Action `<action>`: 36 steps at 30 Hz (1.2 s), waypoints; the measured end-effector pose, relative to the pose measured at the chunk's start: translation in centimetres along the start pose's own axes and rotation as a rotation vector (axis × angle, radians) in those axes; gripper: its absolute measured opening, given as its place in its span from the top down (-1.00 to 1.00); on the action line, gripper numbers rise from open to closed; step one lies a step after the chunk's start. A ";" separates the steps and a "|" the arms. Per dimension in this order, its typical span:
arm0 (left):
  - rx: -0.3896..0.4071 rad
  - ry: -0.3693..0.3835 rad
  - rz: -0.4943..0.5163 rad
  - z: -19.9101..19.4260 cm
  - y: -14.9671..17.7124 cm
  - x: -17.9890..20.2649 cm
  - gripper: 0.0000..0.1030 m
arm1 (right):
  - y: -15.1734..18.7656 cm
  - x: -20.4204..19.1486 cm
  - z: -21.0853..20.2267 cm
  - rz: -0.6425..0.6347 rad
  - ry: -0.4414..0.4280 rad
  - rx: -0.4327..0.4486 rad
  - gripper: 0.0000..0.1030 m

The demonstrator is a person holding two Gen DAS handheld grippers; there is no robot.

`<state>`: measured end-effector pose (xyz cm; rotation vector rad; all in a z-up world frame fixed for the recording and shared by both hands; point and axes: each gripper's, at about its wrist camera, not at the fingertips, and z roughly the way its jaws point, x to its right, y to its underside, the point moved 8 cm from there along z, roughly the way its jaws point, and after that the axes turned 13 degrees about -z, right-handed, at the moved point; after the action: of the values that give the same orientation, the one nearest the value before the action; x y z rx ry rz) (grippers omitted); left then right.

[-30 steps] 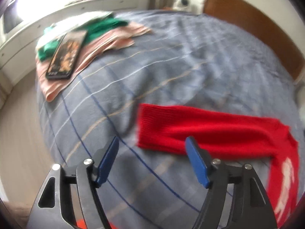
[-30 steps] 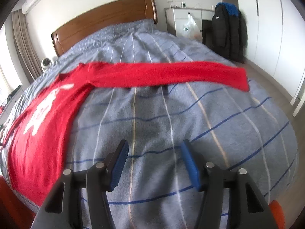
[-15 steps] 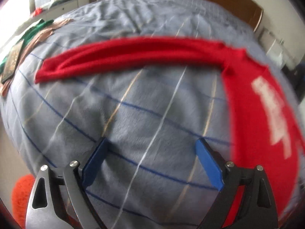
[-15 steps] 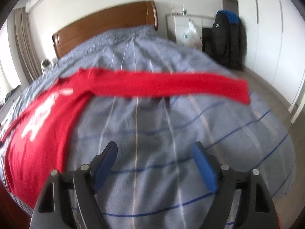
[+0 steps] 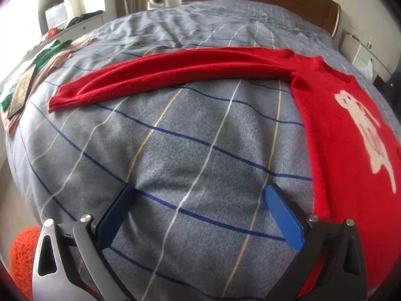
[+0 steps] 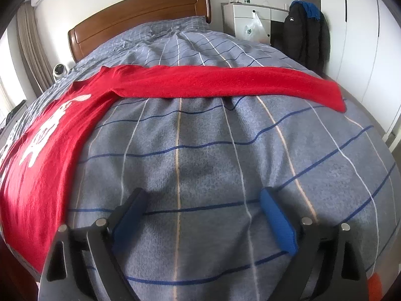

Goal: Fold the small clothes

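Observation:
A red sweater with a white print lies flat on the grey checked bedspread. In the left wrist view its body (image 5: 351, 125) is on the right and one sleeve (image 5: 175, 67) stretches left. In the right wrist view the body (image 6: 42, 155) is on the left and the other sleeve (image 6: 225, 82) stretches right. My left gripper (image 5: 199, 195) is open and empty over the bedspread, below the sleeve and just left of the body's edge. My right gripper (image 6: 203, 198) is open and empty over bare bedspread, below its sleeve.
A pile of green and pink clothes (image 5: 47, 57) with a dark flat book (image 5: 21, 90) lies at the bed's left edge. A wooden headboard (image 6: 140, 17) stands behind. A dark coat (image 6: 305, 40) and white cabinet (image 6: 248, 17) stand at the right. An orange object (image 5: 21, 248) is low left.
The left gripper has swung right, from the sleeve cuff to face the sleeve and body, and both grippers have opened wider. The right gripper's view has hardly shifted.

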<state>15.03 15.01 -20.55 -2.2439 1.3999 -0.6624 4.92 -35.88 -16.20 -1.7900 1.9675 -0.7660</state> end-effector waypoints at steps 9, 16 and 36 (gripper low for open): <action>-0.010 -0.004 0.003 0.2 -0.1 0.0 -0.99 | -0.1 -0.6 0.5 -0.020 0.015 0.007 -0.98; -0.008 -0.005 0.004 0.1 -0.2 0.0 -0.99 | -0.1 -0.8 0.6 -0.029 0.026 0.004 -0.99; -0.024 0.008 0.021 0.1 0.0 0.0 -0.99 | -0.2 -1.1 1.1 -0.045 0.051 -0.012 -1.00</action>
<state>15.11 15.03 -20.61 -2.2448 1.4404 -0.6520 5.84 -34.97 -17.03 -1.8443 1.9742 -0.8240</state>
